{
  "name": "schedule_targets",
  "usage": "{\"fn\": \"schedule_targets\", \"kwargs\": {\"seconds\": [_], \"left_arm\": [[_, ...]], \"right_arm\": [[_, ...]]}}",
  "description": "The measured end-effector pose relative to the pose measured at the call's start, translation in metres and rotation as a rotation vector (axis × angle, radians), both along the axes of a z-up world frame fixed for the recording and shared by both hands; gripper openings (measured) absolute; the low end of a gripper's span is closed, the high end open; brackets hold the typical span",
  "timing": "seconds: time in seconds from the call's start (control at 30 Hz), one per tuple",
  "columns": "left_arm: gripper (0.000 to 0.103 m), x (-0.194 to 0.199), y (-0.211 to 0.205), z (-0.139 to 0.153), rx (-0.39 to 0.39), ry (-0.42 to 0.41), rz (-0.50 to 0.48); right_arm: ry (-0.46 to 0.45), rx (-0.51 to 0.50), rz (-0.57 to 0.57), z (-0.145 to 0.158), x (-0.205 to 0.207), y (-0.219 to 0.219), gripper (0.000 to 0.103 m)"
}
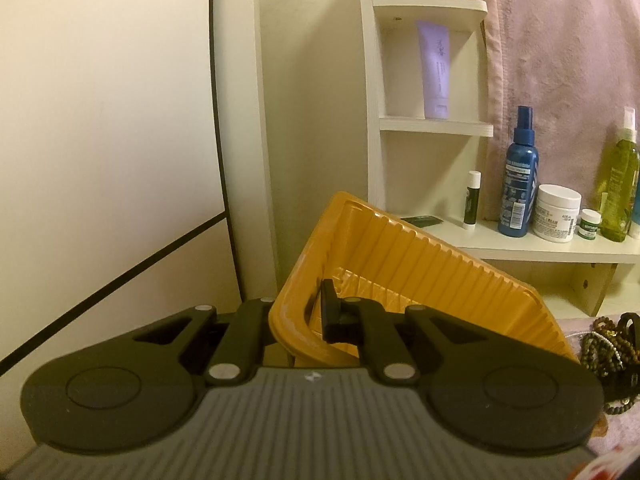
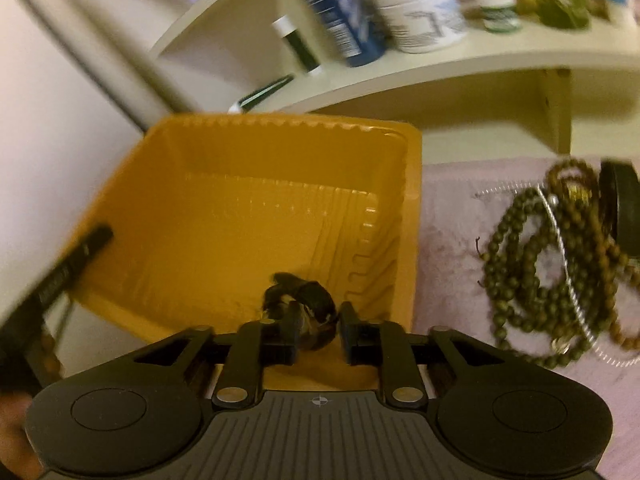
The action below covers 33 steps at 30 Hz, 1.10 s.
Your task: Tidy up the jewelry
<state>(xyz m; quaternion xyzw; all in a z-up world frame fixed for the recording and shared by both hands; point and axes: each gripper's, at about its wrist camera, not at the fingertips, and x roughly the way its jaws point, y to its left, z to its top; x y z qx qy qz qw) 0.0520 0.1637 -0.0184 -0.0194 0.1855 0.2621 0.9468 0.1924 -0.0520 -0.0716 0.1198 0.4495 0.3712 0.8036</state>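
My left gripper (image 1: 308, 314) is shut on the near wall of a yellow ribbed plastic tray (image 1: 420, 264), one finger inside and one outside, and holds it tilted up. In the right wrist view the tray (image 2: 240, 220) lies below my right gripper (image 2: 320, 332), whose jaws stand apart. A dark bracelet (image 2: 308, 300) sits between them over the tray's near right corner, close to the left finger, with a gap to the right one. A tangled pile of olive bead strands (image 2: 552, 272) with a thin silver chain lies on the pink cloth, right of the tray. The pile (image 1: 604, 348) also shows in the left wrist view.
A white shelf (image 1: 520, 246) behind the tray carries a blue spray bottle (image 1: 518, 184), a white cream jar (image 1: 558, 212), a green bottle (image 1: 618, 188) and a lip balm stick (image 1: 472, 200). A purple tube (image 1: 435, 72) stands higher up. Pink cloth (image 2: 452, 240) covers the surface. A wall lies to the left.
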Motion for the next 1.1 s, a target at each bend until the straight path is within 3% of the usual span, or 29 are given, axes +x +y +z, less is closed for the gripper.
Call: {"fn": "schedule_targets", "kwargs": {"seconds": [0.03, 0.07, 0.37, 0.63, 0.83, 0.9, 1.1], "left_arm": [[0.009, 0.0, 0.0, 0.0, -0.002, 0.0, -0.001], [0.009, 0.0, 0.0, 0.0, -0.003, -0.001, -0.002], [0.009, 0.0, 0.0, -0.001, 0.002, 0.006, 0.004], [0.009, 0.002, 0.0, -0.002, 0.01, 0.01, 0.004], [0.009, 0.002, -0.001, -0.001, 0.016, 0.014, 0.008], [0.009, 0.002, -0.002, -0.001, 0.021, 0.017, 0.009], [0.009, 0.003, -0.002, -0.001, 0.025, 0.019, 0.007]], "right_arm": [[-0.018, -0.014, 0.01, 0.0, -0.003, 0.002, 0.047], [-0.035, -0.007, 0.017, 0.0, -0.006, 0.001, 0.05], [-0.165, -0.03, -0.029, 0.017, -0.029, -0.032, 0.053], [-0.127, -0.109, -0.187, 0.008, -0.037, -0.111, 0.053], [-0.102, -0.18, -0.235, -0.008, -0.044, -0.148, 0.052], [-0.116, -0.179, -0.233, -0.009, -0.046, -0.152, 0.051], [-0.203, -0.223, -0.168, -0.009, -0.046, -0.126, 0.03]]}}
